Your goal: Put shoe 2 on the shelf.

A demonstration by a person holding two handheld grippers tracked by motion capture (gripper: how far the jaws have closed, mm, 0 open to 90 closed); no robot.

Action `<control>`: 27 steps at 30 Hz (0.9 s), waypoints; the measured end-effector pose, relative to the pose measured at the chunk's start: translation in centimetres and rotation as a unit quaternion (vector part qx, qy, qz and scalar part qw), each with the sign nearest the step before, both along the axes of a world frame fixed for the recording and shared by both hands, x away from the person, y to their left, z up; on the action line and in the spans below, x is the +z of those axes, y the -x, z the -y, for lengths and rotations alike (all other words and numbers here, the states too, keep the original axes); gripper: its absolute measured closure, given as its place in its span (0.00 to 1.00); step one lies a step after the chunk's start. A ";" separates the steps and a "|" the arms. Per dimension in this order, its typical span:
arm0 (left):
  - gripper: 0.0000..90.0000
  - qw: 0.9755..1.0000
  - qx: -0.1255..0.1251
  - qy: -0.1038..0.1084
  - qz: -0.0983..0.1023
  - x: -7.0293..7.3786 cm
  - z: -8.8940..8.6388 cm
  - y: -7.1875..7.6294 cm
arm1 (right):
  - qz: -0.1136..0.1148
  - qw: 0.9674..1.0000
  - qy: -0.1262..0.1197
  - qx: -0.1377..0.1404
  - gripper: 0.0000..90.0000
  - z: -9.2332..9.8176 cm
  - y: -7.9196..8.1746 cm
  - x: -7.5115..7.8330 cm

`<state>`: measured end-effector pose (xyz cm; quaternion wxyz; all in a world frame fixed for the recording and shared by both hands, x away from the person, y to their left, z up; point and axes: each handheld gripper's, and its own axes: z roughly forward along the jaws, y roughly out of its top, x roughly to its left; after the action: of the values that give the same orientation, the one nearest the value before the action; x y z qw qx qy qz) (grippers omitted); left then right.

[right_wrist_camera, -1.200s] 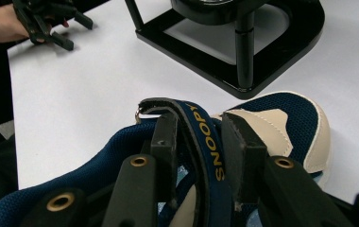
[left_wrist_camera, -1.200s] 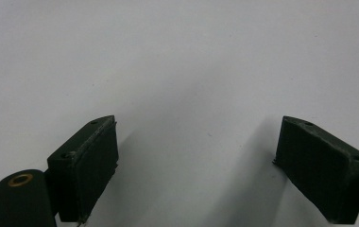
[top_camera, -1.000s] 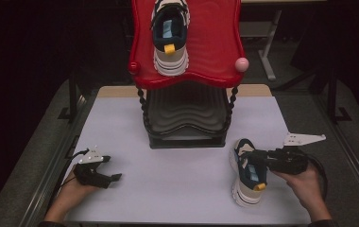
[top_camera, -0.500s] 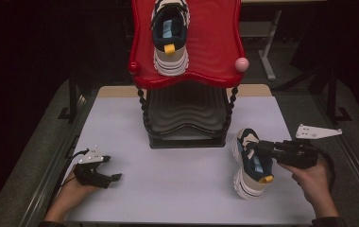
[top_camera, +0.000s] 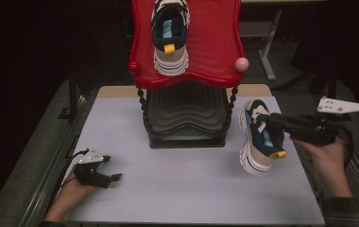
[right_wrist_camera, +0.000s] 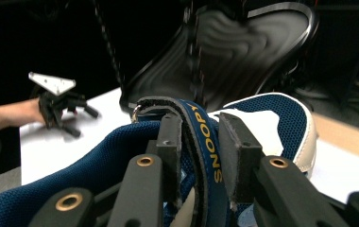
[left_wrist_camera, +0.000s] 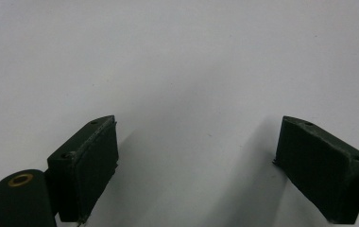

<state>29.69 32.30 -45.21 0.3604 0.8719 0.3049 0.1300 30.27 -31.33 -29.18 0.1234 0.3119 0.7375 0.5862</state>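
Note:
A navy, white and beige sneaker [top_camera: 258,142] with a yellow heel tab hangs tilted above the table's right side, beside the rack. My right gripper [top_camera: 274,122] is shut on its tongue. In the right gripper view the jaws [right_wrist_camera: 201,137] pinch the navy strap [right_wrist_camera: 209,156] that reads SNOOPY. A matching sneaker [top_camera: 170,38] lies on the rack's red top shelf [top_camera: 215,47]. My left gripper [top_camera: 113,168] rests on the table at the lower left. Its pads [left_wrist_camera: 90,161] stand wide apart over bare tabletop, holding nothing.
The rack's black wavy lower shelf [top_camera: 187,113] stands at the table's middle back, under the red one, with beaded black posts. A pink knob [top_camera: 242,63] sits on the red shelf's right corner. The light grey table [top_camera: 182,189] has metal rails along both sides.
My right gripper has lifted the sneaker off the table and carried it upward beside the rack, tipping it onto its side. The left gripper has stayed where it was.

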 end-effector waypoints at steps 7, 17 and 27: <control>0.15 1.000 0.001 0.001 0.001 0.0 0.0 0.0 | 0.022 1.000 -0.011 -0.006 0.79 0.5 -1.1 3.3; 0.15 1.000 0.000 0.000 0.002 0.0 0.0 0.0 | 0.057 0.998 -0.016 -0.020 0.79 1.2 -2.3 8.7; 0.15 1.000 -0.001 -0.002 0.000 0.0 0.0 0.0 | 0.092 0.995 -0.026 -0.031 0.80 1.8 -3.1 14.6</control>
<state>29.69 32.32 -45.20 0.3584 0.8732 0.3035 0.1301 33.34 -33.17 -14.54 0.2010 0.2822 0.6977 0.6270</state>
